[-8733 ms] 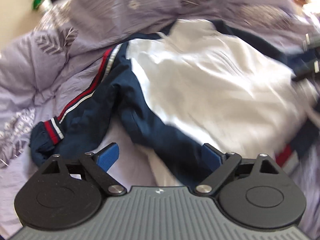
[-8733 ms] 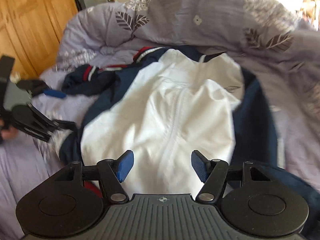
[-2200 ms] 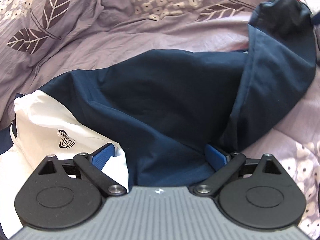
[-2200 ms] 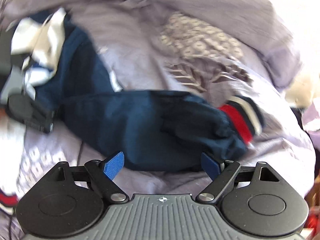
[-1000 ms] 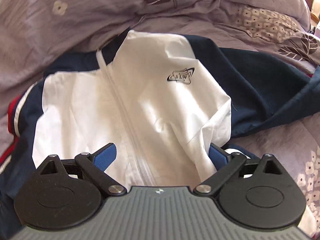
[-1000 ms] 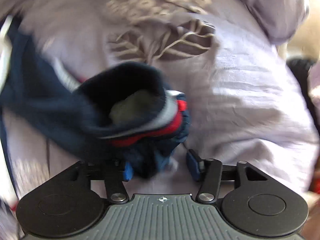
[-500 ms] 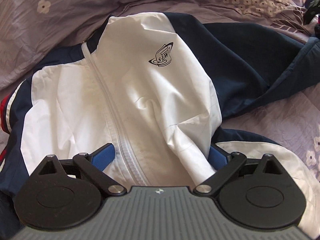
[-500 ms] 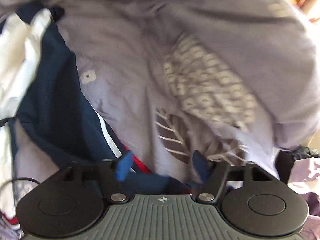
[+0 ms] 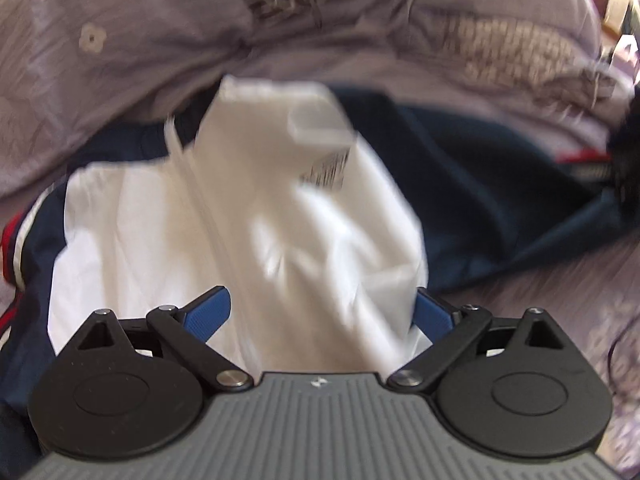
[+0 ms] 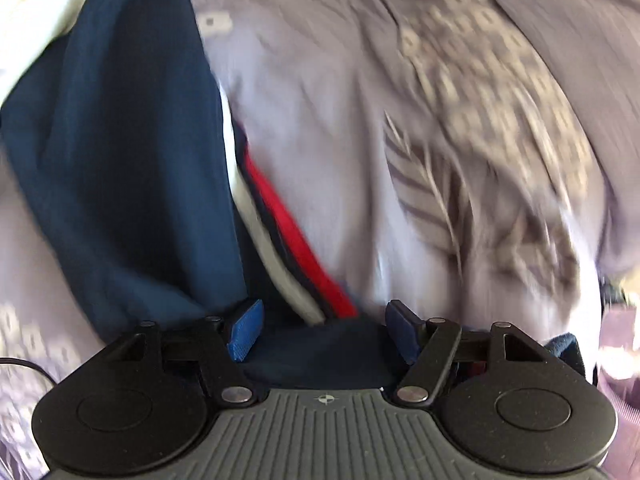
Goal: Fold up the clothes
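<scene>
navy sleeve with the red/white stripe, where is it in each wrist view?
Left wrist: the navy sleeve runs right from the white front to the frame's right edge; stripes there.
Right wrist: the same sleeve fills the left side, its stripes slanting down toward the right gripper.
Shared landmark: the purple leaf-print duvet.

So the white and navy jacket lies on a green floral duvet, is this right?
Not quite: the duvet is lilac purple with leaf and flower prints, not green, as the left wrist view shows. The white and navy jacket does lie on it.
</scene>
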Available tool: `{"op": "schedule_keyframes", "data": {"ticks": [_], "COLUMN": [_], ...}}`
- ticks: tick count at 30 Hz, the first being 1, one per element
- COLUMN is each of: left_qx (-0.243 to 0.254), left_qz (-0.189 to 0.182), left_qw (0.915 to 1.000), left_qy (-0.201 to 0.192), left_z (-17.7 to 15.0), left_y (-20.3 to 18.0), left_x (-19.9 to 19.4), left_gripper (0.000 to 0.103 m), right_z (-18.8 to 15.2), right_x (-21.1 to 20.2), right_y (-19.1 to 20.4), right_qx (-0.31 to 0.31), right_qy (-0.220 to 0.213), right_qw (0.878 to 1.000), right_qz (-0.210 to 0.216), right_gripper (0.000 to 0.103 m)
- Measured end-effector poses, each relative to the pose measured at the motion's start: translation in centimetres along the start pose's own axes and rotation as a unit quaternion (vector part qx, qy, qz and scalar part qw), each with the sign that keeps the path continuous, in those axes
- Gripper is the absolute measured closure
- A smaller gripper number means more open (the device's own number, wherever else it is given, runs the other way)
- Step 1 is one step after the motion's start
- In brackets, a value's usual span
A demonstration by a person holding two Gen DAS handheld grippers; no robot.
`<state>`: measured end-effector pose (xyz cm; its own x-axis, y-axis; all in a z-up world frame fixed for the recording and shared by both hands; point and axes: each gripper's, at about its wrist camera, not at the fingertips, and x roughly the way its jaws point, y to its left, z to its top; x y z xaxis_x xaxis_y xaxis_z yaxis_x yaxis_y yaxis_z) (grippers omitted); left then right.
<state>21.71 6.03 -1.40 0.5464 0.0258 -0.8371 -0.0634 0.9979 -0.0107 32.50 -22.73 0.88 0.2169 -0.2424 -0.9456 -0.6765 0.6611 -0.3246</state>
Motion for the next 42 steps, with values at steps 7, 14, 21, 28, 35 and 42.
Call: {"op": "schedule_keyframes", "data": {"ticks": [7, 14, 21, 28, 35, 42], "left_qx": [0.016, 0.121, 0.174, 0.162, 0.156, 0.151], "left_qz": [-0.103, -0.167, -0.137, -0.139, -0.138, -0.140], "left_qw": [0.9941, 0.9772, 0.9743, 0.9757, 0.9770, 0.9777], "left_qy": [-0.032, 0.051, 0.039, 0.047, 0.046, 0.043], "left_z": [5.7, 0.4, -4.1, -4.1, -4.5, -4.5], "left_y": [-5.4, -16.9, -20.5, -20.1, -19.7, -19.3], "left_x": [1.2, 5.9, 6.1, 5.8, 5.9, 5.8], "left_gripper": [0.005, 0.005, 0.002, 0.002, 0.001, 0.001], "right_z": [-9.8, -13.9, -9.9, 2.3, 7.6, 10.1], "right_x": [-2.5, -4.1, -9.8, -4.6, 2.5, 1.6], "right_y": [0.1, 0.0, -5.5, -6.8, -2.8, -2.3], "right_qx": [0.065, 0.113, 0.115, 0.022, 0.018, -0.012], "right_qy": [-0.029, -0.024, -0.139, -0.173, -0.094, -0.175], "right_qw": [0.996, 0.988, 0.982, 0.984, 0.992, 0.974], "right_qz": [0.053, 0.106, 0.058, 0.042, 0.077, 0.146], "right_gripper": [0.035, 0.032, 0.026, 0.031, 0.052, 0.050]}}
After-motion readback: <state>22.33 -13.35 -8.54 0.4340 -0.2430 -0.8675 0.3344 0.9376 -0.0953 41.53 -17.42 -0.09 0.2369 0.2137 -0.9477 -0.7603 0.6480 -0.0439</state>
